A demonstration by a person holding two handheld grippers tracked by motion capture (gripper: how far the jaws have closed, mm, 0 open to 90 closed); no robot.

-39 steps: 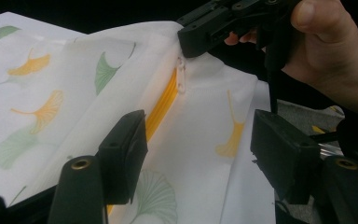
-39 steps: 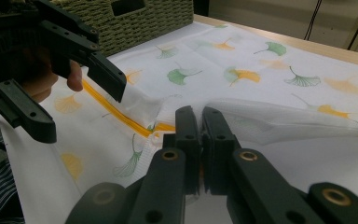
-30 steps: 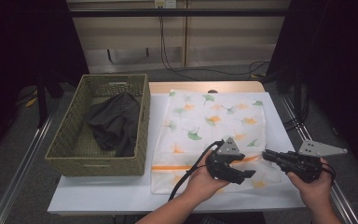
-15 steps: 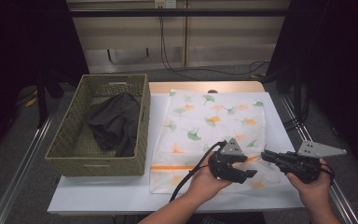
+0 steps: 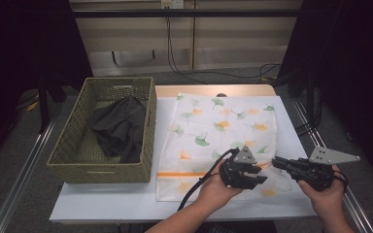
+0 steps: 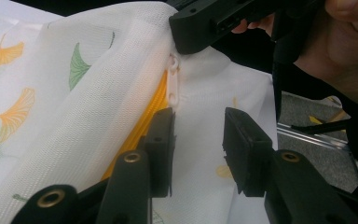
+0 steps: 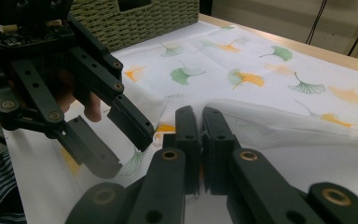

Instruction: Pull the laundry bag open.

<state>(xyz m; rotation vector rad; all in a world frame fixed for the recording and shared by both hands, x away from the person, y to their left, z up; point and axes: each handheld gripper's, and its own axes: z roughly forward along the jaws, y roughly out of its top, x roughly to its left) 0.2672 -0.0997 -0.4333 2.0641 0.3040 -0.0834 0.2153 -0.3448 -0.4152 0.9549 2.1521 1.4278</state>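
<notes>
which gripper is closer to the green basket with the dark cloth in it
Left. The left gripper sits over the leaf-print bag, a short way right of the basket. The right gripper is farther right, pinching the bag's near edge.

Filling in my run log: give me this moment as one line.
right hand-held gripper: shut on mesh laundry bag | left hand-held gripper: open, jaws just closing around white zipper pull | basket: holds dark garment

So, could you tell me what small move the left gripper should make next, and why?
Probably ease the left gripper forward and finish closing on the white zipper pull. Its jaws have just been closing but stand apart, short of the pull, while the right gripper is shut on the laundry bag, holding the fabric up.
</notes>
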